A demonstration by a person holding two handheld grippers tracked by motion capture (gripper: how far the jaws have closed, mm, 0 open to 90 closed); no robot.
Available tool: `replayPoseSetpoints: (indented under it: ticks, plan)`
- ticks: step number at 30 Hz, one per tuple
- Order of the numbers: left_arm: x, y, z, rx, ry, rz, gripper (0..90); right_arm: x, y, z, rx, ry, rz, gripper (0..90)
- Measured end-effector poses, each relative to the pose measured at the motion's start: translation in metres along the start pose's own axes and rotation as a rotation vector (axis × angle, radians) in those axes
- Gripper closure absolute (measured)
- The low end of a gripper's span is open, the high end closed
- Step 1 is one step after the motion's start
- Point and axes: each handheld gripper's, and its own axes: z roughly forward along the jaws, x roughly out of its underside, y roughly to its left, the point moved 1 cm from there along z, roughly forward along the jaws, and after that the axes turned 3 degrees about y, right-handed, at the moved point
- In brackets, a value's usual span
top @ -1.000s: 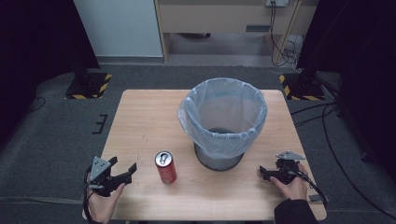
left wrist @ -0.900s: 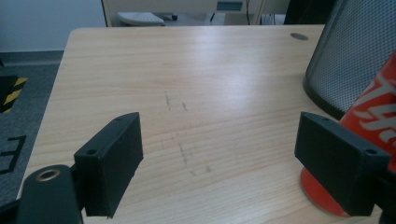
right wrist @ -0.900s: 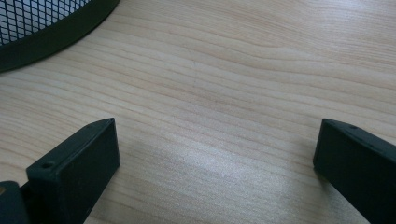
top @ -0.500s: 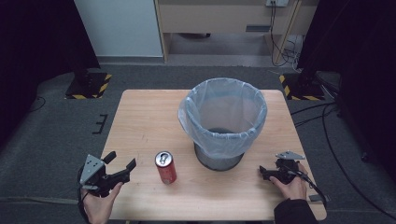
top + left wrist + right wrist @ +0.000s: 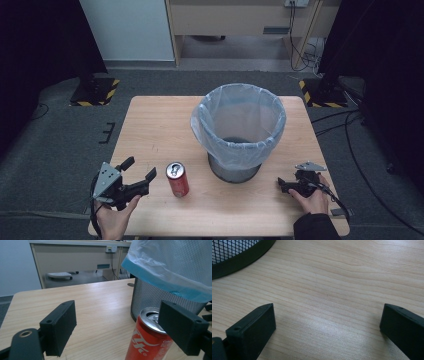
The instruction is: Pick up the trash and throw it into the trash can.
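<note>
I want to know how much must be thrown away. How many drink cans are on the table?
1. The red soda can stands upright on the wooden table, near its front edge, left of the lined mesh wastebasket. The wastebasket's inside is partly hidden.

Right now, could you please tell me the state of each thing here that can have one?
Can: upright, opened, free on the table.
Bin: upright, lined with a bag.
Left gripper: open, beside the can, not touching.
Right gripper: open, low over the table.
</note>
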Motion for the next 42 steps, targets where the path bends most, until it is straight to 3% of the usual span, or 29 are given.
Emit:
replayPoseSetpoints:
  ticks: [13,28,42]
  plan:
    - [0.009,-0.018,0.015,0.042,0.014,0.014,14.8,0.0,0.0,0.0,0.0,0.0,0.002,0.5]
    - [0.033,-0.041,0.043,0.094,0.11,0.066,15.4,0.0,0.0,0.0,-0.001,-0.001,-0.001,0.5]
    - [0.05,-0.045,0.063,0.1,0.191,0.078,17.6,-0.001,0.0,0.001,0.0,-0.003,0.003,0.5]
